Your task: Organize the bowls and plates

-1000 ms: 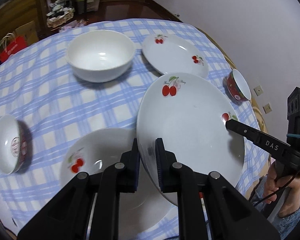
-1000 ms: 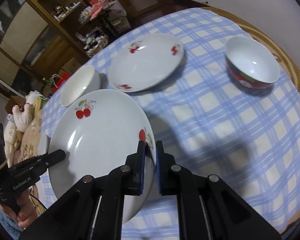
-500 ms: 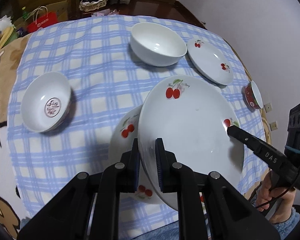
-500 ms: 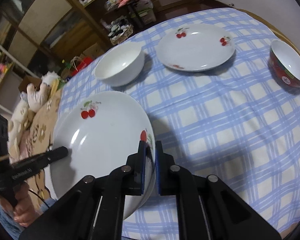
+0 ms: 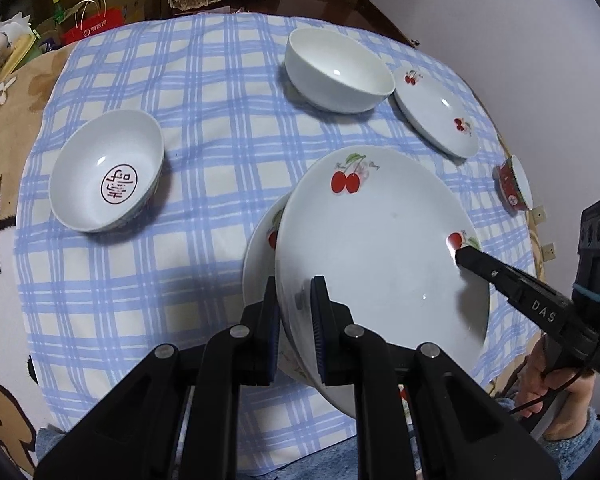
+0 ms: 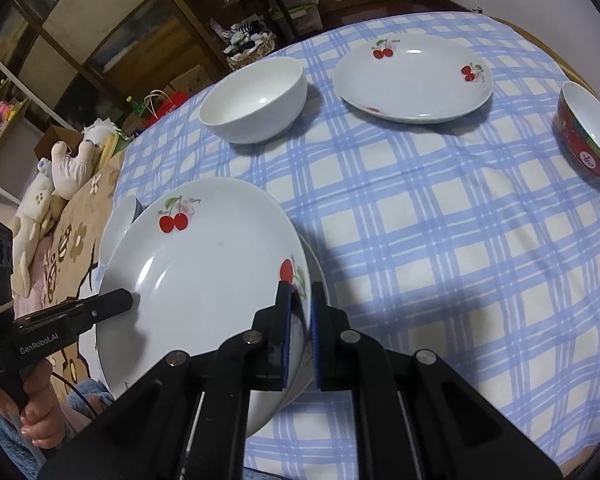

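Round table w/ blue-and-white checked cloth (image 5: 204,92); wooden shelving (image 6: 100,32) and clutter behind, stuffed toy (image 6: 74,160) off the table's edge. Large cherry plate (image 5: 380,248) is held above the cloth near the table's front edge, tilted, over a second cherry plate (image 5: 262,248) lying flat beneath it; only a sliver of the lower plate shows. Left gripper (image 5: 296,320): jaws nearly closed, pinching the large plate's near rim, one pad above and one below. Right gripper (image 6: 301,320): jaws likewise clamped on the opposite rim, beside a cherry print. Each unit approaches from the front, fingers angled in toward the plate centre; the person's hands grip the handles low, at frame bottom. On the cloth, well apart from the held plate: white bowl (image 5: 340,70) at rear centre, third cherry plate (image 5: 436,114) just beside it, red-sided bowl (image 6: 588,132) near the right edge, stamped bowl (image 5: 108,172) at left.
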Action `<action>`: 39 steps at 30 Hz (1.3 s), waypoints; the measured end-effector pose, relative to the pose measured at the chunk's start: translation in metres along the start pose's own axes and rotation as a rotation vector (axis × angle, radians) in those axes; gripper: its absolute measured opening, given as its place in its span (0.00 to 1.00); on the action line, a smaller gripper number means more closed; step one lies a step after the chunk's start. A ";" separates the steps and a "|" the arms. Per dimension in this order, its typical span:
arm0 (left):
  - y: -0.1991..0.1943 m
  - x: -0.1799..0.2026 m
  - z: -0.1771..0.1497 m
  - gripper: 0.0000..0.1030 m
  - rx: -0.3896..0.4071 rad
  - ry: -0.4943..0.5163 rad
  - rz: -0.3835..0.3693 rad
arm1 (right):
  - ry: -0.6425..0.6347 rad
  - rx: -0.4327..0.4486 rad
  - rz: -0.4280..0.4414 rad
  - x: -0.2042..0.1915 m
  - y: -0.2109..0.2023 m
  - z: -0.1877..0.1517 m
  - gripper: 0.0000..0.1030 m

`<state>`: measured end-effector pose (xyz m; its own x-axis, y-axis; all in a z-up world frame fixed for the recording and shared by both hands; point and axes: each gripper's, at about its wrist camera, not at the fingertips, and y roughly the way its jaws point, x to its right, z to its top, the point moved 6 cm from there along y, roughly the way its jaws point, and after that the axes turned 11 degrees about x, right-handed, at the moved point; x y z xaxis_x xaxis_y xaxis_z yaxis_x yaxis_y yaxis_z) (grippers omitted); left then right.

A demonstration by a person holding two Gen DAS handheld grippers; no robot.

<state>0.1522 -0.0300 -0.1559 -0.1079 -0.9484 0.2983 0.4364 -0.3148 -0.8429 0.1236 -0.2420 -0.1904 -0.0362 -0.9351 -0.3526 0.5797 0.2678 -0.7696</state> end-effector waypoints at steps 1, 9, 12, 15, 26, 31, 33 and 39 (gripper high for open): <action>0.003 -0.001 -0.002 0.14 -0.005 0.002 0.003 | -0.005 -0.004 -0.005 0.000 0.001 -0.001 0.09; 0.018 -0.006 -0.012 0.14 -0.048 0.009 0.021 | -0.031 -0.030 -0.031 0.000 0.011 -0.007 0.09; 0.021 -0.008 -0.013 0.14 -0.052 0.009 0.026 | -0.028 -0.043 -0.032 0.000 0.015 -0.008 0.09; 0.024 -0.012 -0.015 0.14 -0.059 -0.003 0.023 | -0.032 -0.052 -0.034 -0.001 0.019 -0.010 0.09; 0.036 -0.016 -0.021 0.14 -0.090 -0.006 0.036 | -0.052 -0.085 -0.061 -0.001 0.028 -0.018 0.10; 0.037 -0.018 -0.022 0.14 -0.095 -0.018 0.030 | -0.061 -0.092 -0.071 -0.002 0.030 -0.020 0.10; 0.038 -0.018 -0.022 0.14 -0.093 -0.009 0.035 | -0.064 -0.087 -0.074 -0.002 0.030 -0.020 0.10; 0.044 -0.014 -0.023 0.14 -0.100 0.003 0.040 | -0.090 -0.087 -0.108 0.000 0.032 -0.021 0.10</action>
<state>0.1523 -0.0311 -0.2079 -0.0945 -0.9603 0.2625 0.3495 -0.2788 -0.8945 0.1247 -0.2286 -0.2259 -0.0193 -0.9754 -0.2197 0.5036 0.1803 -0.8449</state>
